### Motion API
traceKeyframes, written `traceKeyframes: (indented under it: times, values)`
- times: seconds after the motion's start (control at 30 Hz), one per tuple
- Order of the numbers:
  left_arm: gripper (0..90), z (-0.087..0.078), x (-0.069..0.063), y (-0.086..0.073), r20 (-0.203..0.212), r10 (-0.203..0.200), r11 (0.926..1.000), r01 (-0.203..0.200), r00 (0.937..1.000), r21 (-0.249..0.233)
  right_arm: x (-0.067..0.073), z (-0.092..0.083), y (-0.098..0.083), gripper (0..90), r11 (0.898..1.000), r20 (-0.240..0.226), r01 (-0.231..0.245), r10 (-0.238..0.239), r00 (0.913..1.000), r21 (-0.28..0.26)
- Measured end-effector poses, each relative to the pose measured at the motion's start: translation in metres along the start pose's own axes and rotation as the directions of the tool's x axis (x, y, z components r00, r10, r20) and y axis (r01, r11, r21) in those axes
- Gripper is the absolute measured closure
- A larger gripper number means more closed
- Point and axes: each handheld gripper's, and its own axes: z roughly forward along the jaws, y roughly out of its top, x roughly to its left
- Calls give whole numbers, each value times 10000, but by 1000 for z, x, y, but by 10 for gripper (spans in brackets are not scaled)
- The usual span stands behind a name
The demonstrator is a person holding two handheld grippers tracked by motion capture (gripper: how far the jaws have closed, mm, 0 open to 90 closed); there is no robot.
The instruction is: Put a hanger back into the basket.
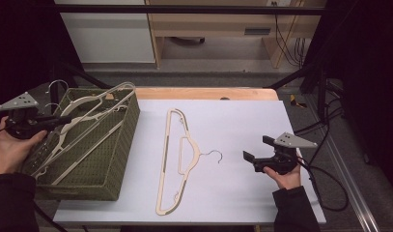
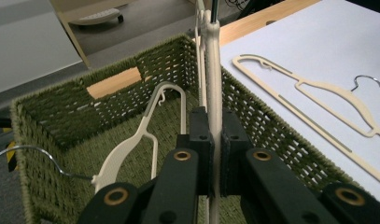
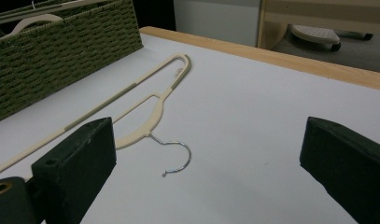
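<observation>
A cream hanger (image 1: 177, 159) with a metal hook lies flat on the white table cover, also seen as the cream hanger (image 3: 131, 107) in the right gripper view. A green woven basket (image 1: 119, 140) at the left holds several cream hangers. My left gripper (image 1: 63, 119) is shut on the bar of one cream hanger (image 2: 213, 74), which leans across the basket (image 2: 61, 107). Another hanger (image 2: 141, 135) rests inside the basket. My right gripper (image 1: 257, 149) is open and holds nothing, a short way right of the flat hanger's hook (image 3: 178, 158).
The white cover (image 1: 242, 121) spreads over a wooden table whose far edge (image 1: 203, 93) shows behind it. Cables (image 1: 329, 179) trail off the right side. Beyond the table stand a white cabinet and wooden furniture on the floor.
</observation>
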Motion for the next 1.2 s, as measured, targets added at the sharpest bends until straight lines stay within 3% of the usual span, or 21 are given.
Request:
traceKeyframes:
  times: [0.43, 0.7, 0.8, 0.93, 1.03, 1.1, 1.2]
  values:
    - [862, 7, 8, -21, 7, -387, 9987, 386, 9993, 346, 1, 2, 0, 43, 10000, 74, -21, 21, 10000, 2]
    - [861, 26, 5, -37, 64, -1039, 9925, 1033, 9946, 648, 1, 2, -1, 43, 10000, 66, -17, 17, 10000, 28]
    - [860, 38, 5, -51, 34, -1449, 9863, 1442, 9894, 795, 1, 2, -1, 43, 10000, 62, -20, 20, 10000, 27]
    - [855, 49, 2, -56, -241, -1481, 9820, 1499, 9887, 1147, 1, 2, -1, 43, 9999, 33, 28, -29, 10000, 100]
    - [851, 52, 1, -57, -413, -1519, 9813, 1557, 9875, 1134, 1, 2, -1, 43, 10000, 61, -25, 24, 10000, 42]
    - [848, 52, 2, -58, -670, -1594, 9798, 1661, 9849, 1113, 1, 1, 0, 43, 10000, 53, 13, -13, 10000, 11]
    - [836, 52, 4, -59, -1307, -1757, 9760, 1900, 9757, 1067, 1, 1, 0, 43, 10000, 64, -9, 9, 10000, 22]
